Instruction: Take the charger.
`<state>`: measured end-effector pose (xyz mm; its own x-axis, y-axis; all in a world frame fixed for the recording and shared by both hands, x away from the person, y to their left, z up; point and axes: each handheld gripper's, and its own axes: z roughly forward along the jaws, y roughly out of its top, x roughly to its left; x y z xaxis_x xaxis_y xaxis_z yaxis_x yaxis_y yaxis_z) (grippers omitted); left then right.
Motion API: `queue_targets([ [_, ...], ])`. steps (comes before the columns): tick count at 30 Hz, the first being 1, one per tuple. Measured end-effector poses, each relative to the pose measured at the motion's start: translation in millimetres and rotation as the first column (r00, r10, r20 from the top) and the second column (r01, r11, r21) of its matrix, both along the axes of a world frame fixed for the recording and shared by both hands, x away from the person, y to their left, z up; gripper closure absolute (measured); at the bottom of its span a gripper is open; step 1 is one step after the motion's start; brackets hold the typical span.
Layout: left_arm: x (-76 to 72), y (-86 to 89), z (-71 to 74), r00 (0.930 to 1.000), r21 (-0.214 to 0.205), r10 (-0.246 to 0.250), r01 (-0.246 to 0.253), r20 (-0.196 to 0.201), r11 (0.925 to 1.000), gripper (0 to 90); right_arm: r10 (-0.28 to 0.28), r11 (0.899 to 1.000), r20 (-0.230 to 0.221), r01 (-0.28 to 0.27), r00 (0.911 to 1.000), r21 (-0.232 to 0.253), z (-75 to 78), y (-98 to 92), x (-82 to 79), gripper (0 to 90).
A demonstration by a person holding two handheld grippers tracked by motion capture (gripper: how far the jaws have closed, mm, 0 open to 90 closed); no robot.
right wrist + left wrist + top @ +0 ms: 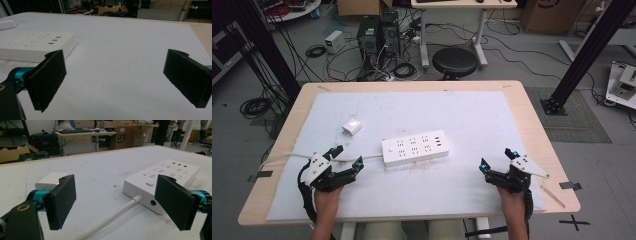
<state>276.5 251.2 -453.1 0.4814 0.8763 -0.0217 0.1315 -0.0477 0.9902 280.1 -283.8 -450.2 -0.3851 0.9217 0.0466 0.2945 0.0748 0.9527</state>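
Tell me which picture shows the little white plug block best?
The high view: the little white plug block lies whole on the mat, apart from the power strip. The left gripper view shows it partly hidden behind a jaw; the right gripper view catches a corner.

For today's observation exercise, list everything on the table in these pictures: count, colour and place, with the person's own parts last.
power strip: one, white, middle of the mat
cord: one, white, runs from the strip's left end off the table's left edge
plug adapter: one, white, behind and left of the strip
mat: one, pale blue-white, covers most of the table
table: one, light wood
left gripper: one, black fingers open, over the cord
right gripper: one, black fingers open, right of the strip
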Motion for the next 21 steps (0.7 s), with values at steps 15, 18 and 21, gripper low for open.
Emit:
queue_targets([
  [15, 0.7, -3.7, 1.1, 0.9968, 0.019, 0.077, -0.077, -0.022, 0.9969, 17.6, -0.018, 1.0, -0.009, 0.018, 0.9998, 0.01, 0.1, 0.4, 0.0, 4.6],
  [18, 3.5, 0.8, 1.6, 0.994, -0.027, 0.095, -0.096, -0.054, 0.995, 17.6, -0.028, 1.0, 0.008, 0.028, 0.9996, -0.002, 0.0, 0.8, -0.8, 4.6],
  [21, 4.1, 1.4, 4.7, 0.9886, -0.031, 0.134, -0.136, -0.068, 0.9902, 17.6, -0.032, 0.999, 0.002, 0.032, 0.9995, 0.002, 0.1, 0.8, -0.9, 4.6],
])
